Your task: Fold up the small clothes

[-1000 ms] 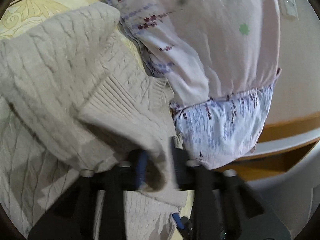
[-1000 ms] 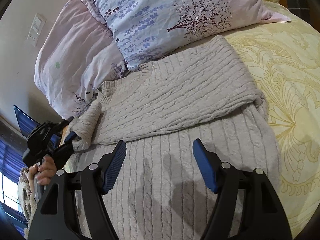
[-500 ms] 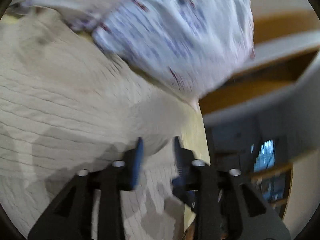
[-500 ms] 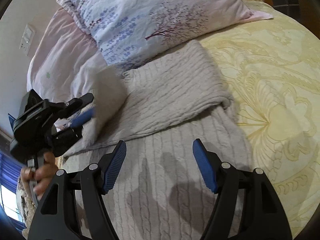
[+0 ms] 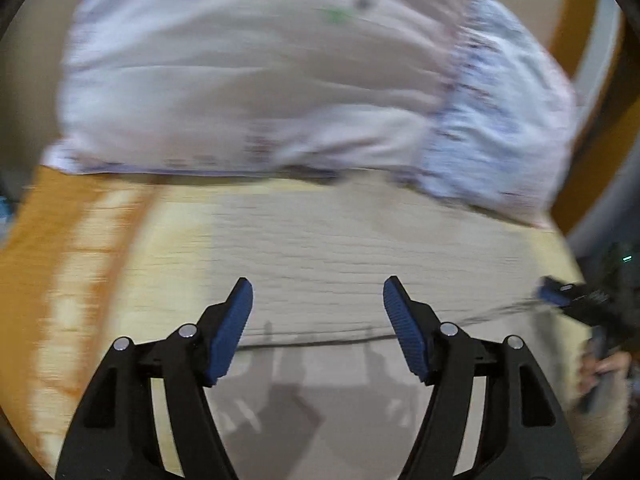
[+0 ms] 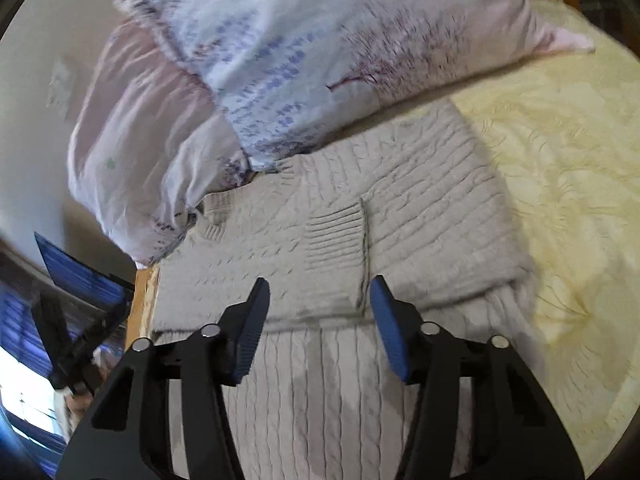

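Sweater (image 6: 360,216) lies on the bed (image 6: 568,168) directly ahead of my right gripper (image 6: 316,292), folded-in sleeve running crosswise, both pairs of fingers empty, right closing, left gripper (image 5: 318,296) opening.

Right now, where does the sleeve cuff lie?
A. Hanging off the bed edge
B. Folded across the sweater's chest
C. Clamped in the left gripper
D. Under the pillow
B: the ribbed cuff lies flat across the sweater, clear of both grippers.
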`<state>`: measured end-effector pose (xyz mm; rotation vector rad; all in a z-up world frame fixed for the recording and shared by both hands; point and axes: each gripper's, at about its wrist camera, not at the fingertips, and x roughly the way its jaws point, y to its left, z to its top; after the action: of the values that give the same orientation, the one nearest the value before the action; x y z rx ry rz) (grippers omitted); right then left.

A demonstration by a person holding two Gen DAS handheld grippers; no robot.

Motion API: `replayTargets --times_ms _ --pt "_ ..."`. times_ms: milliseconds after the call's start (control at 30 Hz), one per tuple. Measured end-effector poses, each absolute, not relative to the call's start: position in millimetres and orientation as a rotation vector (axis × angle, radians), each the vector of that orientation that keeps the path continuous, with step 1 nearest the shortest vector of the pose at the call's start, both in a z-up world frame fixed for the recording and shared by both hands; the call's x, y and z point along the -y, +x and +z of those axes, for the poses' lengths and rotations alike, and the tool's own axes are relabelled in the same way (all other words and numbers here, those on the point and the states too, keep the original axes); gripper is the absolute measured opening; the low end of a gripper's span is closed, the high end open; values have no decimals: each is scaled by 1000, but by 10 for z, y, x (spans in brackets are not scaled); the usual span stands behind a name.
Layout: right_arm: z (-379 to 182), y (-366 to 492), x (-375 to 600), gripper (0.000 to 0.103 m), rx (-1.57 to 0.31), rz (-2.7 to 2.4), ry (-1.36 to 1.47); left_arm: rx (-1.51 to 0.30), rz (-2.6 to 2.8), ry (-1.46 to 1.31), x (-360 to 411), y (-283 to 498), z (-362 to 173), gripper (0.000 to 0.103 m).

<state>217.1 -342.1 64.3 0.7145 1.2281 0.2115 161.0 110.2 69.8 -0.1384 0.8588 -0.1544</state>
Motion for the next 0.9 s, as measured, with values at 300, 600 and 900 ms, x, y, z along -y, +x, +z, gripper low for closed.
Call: replayTargets --times_ms 300,600,900 --pt "501 2174 3414 41 -1276 191 756 -940 -48 -65 -1525 1584 415 68" --pt "545 2239 3242 8 -1241 235 674 -965 -48 -16 -1431 1583 277 71" --pt "865 2234 3109 8 -1104 161 409 -988 -60 -27 -1421 1577 203 71"
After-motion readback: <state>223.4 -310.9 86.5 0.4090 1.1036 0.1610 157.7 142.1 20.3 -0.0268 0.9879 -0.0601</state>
